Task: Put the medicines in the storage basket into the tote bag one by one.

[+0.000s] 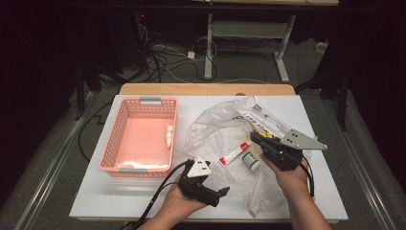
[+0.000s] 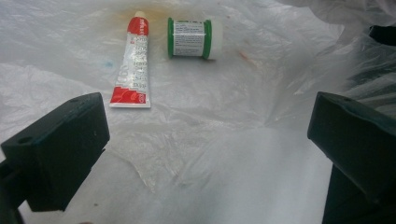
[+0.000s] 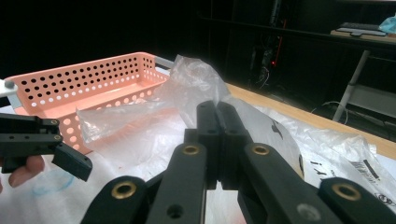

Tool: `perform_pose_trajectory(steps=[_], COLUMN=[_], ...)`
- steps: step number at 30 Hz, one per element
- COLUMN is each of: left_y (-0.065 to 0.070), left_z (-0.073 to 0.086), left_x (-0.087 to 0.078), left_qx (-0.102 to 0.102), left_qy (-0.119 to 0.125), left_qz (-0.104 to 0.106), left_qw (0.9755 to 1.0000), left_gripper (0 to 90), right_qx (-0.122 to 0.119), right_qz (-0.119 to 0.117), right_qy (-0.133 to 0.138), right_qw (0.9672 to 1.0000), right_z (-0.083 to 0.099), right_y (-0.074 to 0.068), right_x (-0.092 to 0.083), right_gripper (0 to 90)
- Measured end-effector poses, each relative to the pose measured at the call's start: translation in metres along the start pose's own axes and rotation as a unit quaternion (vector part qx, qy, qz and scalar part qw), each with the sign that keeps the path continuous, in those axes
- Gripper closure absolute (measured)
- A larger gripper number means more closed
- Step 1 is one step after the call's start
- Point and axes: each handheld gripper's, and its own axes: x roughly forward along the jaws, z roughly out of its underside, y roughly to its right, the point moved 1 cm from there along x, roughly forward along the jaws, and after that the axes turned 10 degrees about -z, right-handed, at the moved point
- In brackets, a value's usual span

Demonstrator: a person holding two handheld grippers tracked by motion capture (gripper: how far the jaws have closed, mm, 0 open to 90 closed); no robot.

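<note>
A clear plastic bag (image 1: 225, 139) lies spread on the white surface (image 1: 105, 191), right of a pink basket (image 1: 139, 136). The right gripper (image 1: 261, 140) has its fingers (image 3: 217, 135) pressed together on a fold of the bag, lifting its upper side so the mouth gapes towards the left gripper (image 1: 221, 191). Inside lie a red-and-white tube (image 1: 234, 154) and a small white bottle (image 1: 251, 160) with a green cap. In the high view the tube's long axis runs diagonally, cap up and right, flat crimped end down and left; in the left gripper view it points away with its cap far. The bottle lies on its side just beside the tube's cap end. Both carry print too small to read, and the bag's black lettering cannot be made out either. The left gripper's fingers (image 2: 60, 149) stand wide apart with nothing between them, near the bag's mouth. A small white bottle lies in the basket.
</note>
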Motion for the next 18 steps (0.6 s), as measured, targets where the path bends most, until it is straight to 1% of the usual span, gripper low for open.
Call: perform_pose_trajectory(steps=[3, 7, 12, 14, 18], left_y=[-0.003, -0.007, -0.016, -0.019, -0.028], left_z=[-0.003, -0.006, -0.005, -0.004, -0.003], left_x=[-0.007, -0.019, -0.035, -0.041, -0.052], left_qx=[-0.006, -0.004, -0.006, -0.01, -0.017], left_qy=[0.001, 0.001, 0.004, 0.007, 0.014], left_qz=[0.0, -0.008, -0.023, -0.029, -0.044], left_qw=[1.0, 1.0, 0.9997, 0.9995, 0.9988], left_gripper=[0.0, 0.0, 0.0, 0.0, 0.0], right_qx=[-0.001, -0.001, 0.002, -0.002, 0.003], right_qz=[0.001, 0.0, 0.002, 0.002, 0.002], right_qy=[0.0, 0.001, 0.002, 0.003, 0.002], right_qw=[1.0, 1.0, 1.0, 1.0, 1.0], right_z=[0.0, 0.0, 0.0, 0.0, 0.0], right_y=[0.001, 0.001, 0.001, 0.002, 0.002], right_x=[-0.001, -0.001, -0.002, -0.003, -0.003], right_gripper=[90.0, 90.0, 90.0, 90.0, 90.0])
